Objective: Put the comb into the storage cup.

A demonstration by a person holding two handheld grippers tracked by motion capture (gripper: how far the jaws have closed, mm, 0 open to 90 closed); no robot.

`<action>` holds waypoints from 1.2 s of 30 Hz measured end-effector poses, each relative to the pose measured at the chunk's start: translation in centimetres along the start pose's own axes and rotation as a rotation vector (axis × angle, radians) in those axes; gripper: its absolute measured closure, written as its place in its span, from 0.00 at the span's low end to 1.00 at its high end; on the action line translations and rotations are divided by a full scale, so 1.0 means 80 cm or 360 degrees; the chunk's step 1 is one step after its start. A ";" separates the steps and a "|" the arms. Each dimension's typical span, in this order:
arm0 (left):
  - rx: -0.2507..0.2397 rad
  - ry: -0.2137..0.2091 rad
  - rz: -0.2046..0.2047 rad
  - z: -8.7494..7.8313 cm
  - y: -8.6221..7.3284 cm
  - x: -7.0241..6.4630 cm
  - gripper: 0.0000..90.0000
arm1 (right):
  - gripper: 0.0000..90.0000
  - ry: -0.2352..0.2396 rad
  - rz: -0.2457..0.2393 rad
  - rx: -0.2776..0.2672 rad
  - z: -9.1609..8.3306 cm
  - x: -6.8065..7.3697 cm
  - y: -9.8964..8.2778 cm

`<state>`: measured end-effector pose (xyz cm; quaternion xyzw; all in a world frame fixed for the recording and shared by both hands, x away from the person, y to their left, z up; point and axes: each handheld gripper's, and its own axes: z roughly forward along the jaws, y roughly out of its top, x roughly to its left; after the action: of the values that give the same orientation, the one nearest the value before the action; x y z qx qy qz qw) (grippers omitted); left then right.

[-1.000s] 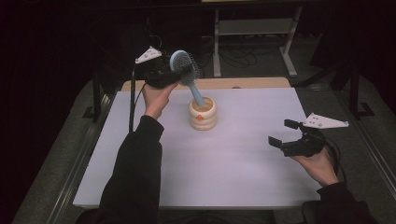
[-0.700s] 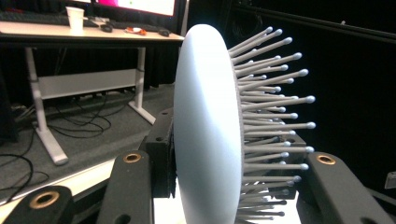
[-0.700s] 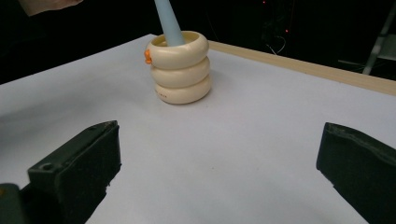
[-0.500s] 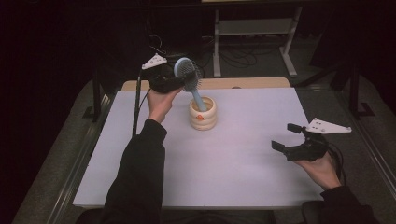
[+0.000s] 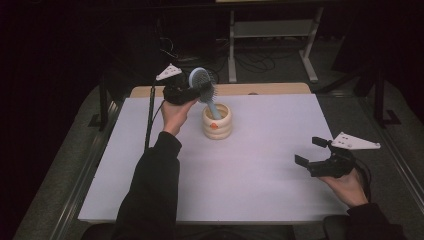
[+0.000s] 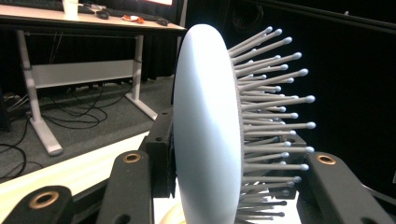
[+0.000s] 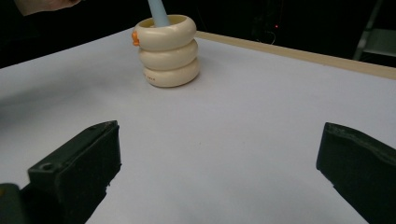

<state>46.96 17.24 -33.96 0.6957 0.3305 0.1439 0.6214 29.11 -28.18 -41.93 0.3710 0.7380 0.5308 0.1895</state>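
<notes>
White table takes up most of the high view, wooden strip along its far edge, dark room and a metal desk frame behind. Left hand reaches to the far middle with the left gripper clamped on the head of a pale blue hairbrush; in the left gripper view the jaws press the brush head from both sides, one on the smooth back, the other in among the bristles, so closed tight on it. Brush handle runs down at a slant into the cream ribbed cup, which stands upright near the far middle of the table; handle end is hidden inside the cup, can't tell if it touches bottom. Right gripper hovers near the right front edge, well apart from the cup, jaws spread wide, holding nothing; right gripper view shows the cup between them far off. Step looks like seating the brush in the cup. To do it well: lower straight along the handle's slant, don't lever against the rim or the light cup may tip; open jaws only once the brush rests on its own.
</notes>
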 end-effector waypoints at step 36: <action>0.0026 0.0003 -0.0124 0.014 -0.044 0.009 0.58 | 0.00 -0.0018 -0.0049 0.0059 0.002 0.005 -0.008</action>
<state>47.16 16.87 -37.70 0.6872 0.3590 0.1176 0.6205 28.75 -27.87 -42.52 0.3662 0.7522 0.5120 0.1948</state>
